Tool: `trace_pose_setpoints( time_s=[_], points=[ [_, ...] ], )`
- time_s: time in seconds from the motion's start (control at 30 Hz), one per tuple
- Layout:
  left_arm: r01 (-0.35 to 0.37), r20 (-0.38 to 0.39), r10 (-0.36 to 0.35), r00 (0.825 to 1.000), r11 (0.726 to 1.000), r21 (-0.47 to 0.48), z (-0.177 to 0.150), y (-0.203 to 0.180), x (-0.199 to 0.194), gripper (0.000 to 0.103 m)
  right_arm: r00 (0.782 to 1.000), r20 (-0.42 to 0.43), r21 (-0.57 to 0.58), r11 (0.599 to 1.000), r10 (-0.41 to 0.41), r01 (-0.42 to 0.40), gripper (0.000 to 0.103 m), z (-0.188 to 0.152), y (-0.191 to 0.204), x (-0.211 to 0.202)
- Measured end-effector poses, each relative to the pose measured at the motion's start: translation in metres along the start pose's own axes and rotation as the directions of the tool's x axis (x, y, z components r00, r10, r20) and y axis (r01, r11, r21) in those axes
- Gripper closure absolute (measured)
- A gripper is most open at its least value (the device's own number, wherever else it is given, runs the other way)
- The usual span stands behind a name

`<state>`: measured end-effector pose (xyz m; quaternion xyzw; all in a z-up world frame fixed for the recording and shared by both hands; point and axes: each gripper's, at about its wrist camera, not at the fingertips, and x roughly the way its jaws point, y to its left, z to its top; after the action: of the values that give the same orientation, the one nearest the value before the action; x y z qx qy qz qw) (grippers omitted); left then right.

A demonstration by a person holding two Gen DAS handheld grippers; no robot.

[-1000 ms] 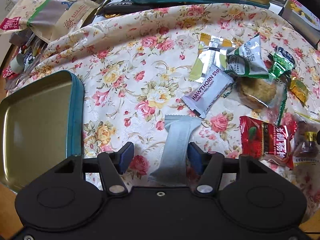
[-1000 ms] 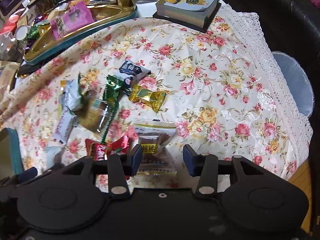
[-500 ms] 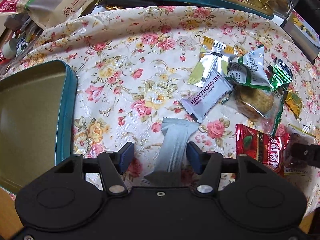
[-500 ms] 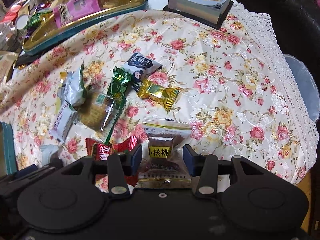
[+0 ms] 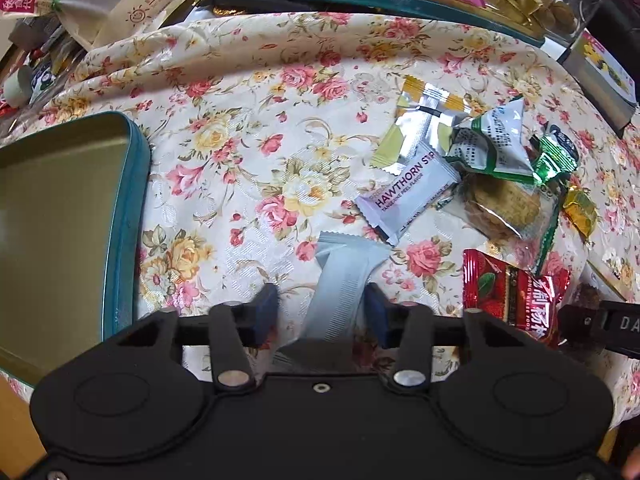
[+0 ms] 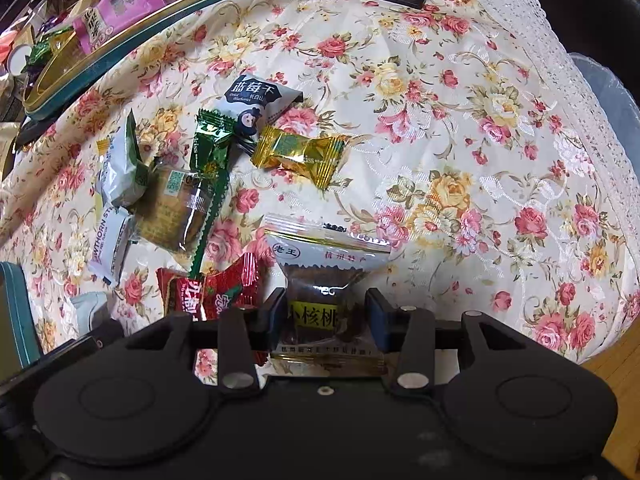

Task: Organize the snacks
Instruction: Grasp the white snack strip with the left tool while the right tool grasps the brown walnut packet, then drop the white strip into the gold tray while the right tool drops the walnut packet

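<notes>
The grey packet (image 5: 340, 292) lies flat on the floral tabletop (image 5: 248, 128) between the left tool (image 5: 322, 314), whose jaws have just been closing in but one pad's still clear of it. Walnut packet (image 6: 326, 304) sits between the right tool (image 6: 326, 316), jaws apart, can't tell if they touch. An empty teal tin (image 5: 136, 208) is just left, other snacks (image 5: 460, 168) piled to the right.

nine wrapped snacks (image 6: 299, 151) on the cloth (two teal tins (image 5: 136, 184)).
</notes>
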<state>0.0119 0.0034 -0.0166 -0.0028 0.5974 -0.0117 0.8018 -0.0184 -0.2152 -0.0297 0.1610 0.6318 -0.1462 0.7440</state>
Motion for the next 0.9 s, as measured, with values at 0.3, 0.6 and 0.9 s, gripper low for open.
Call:
trace_pose_setpoints(
  time_s=[0.3, 0.6, 0.9],
  points=[
    [0.015, -0.026, -0.017, 1.000, 0.999, -0.047, -0.008, 0.017, -0.019, 0.076, 0.996, 0.077, -0.106, 0.993, -0.042, 0.050, 0.067, -0.004, 0.020, -0.021],
    [-0.054, 0.117, 0.068, 0.991, 0.992, -0.117, 0.013, 0.062, -0.089, 0.076, 0.971, 0.211, -0.094, 0.991, 0.111, -0.093, 0.067, 0.002, 0.039, -0.083],
    [-0.245, 0.212, 0.278, 0.937, 0.954, -0.171, 0.036, 0.138, -0.133, 0.075, 0.936, 0.250, -0.254, 0.950, 0.247, -0.182, 0.067, -0.021, 0.123, -0.115]
  ],
)
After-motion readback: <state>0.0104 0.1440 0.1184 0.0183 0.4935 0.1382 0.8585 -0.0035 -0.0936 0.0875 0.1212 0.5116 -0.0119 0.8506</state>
